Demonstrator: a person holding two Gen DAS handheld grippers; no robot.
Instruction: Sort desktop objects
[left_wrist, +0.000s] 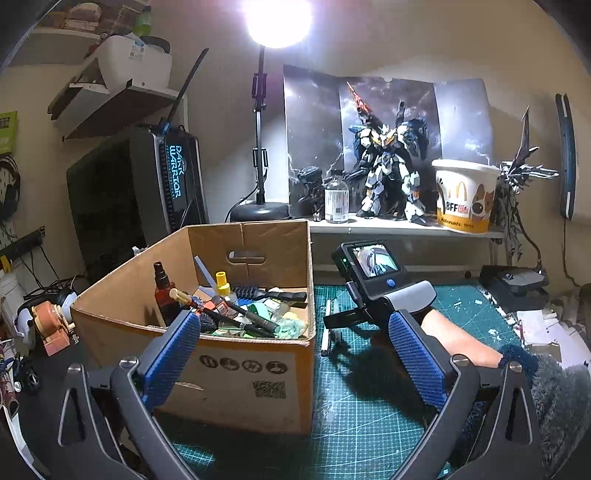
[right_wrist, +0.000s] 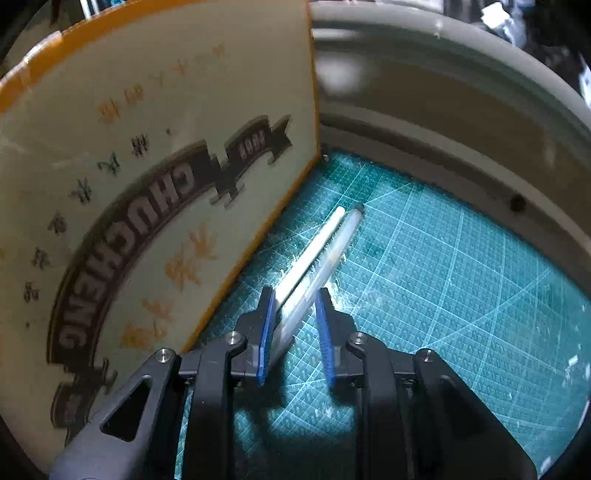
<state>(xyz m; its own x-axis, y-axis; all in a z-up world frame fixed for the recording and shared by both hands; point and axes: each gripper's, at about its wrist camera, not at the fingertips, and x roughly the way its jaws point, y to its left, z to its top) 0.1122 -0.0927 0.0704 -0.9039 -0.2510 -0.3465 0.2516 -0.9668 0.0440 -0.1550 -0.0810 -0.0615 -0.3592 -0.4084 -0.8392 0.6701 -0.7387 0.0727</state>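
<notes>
A cardboard box (left_wrist: 236, 362) stands on the green cutting mat (left_wrist: 354, 406), filled with several tools and bottles. Its printed side (right_wrist: 147, 206) fills the left of the right wrist view. Two pale pens (right_wrist: 325, 243) lie side by side on the mat (right_wrist: 443, 295) next to the box; they also show in the left wrist view (left_wrist: 327, 328). My right gripper (right_wrist: 295, 299) is low over the mat, fingers apart around the pens' near ends, not closed on them. It also shows in the left wrist view (left_wrist: 369, 291). My left gripper (left_wrist: 291, 332) is wide open and empty, facing the box.
A raised shelf (left_wrist: 406, 229) at the back holds a robot model (left_wrist: 388, 170), a glass bottle (left_wrist: 336, 199), a paper bucket (left_wrist: 465, 195) and a lamp base (left_wrist: 258, 212). A computer tower (left_wrist: 166, 181) stands behind the box. Clutter lies at the left (left_wrist: 44, 321) and right (left_wrist: 532, 321).
</notes>
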